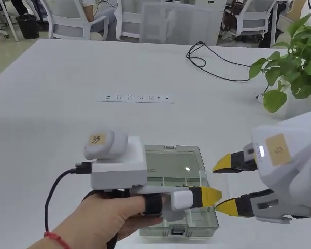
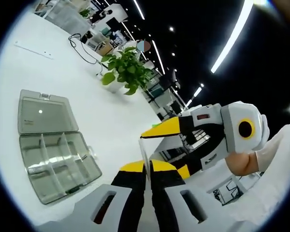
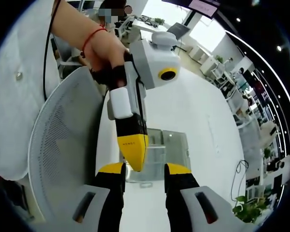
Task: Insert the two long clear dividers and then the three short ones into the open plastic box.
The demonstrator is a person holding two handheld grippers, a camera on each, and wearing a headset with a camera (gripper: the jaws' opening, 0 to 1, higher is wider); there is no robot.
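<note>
Your left gripper (image 1: 210, 196) sits low in the head view, held in your hand (image 1: 106, 218), with its yellow tips reaching over the right front corner of the open plastic box (image 1: 197, 222) on the white desk (image 1: 67, 78). In the left gripper view its two jaws are pressed together on a thin clear divider (image 2: 144, 150), seen edge-on as a narrow strip that rises from between the tips. Your right gripper (image 1: 224, 185) comes in from the right with its jaws spread wide and nothing between them but air and the other gripper's tip. One yellow tip is above the left gripper's tip and one just below it, and I cannot tell whether either touches the divider. The right gripper view shows this from the far side, with the left gripper's yellow point hanging between the two parted jaws and the box lying beyond it on the desk. The box's lid (image 1: 171, 158) lies folded back flat behind the base. Clear ribs already stand in the base and split it into compartments, though their number is hard to make out. Farther back on the desk are a flat white power strip (image 1: 137, 97) and a looped black cable (image 1: 212, 59), and a green potted plant (image 1: 293, 57) stands at the right edge.
</note>
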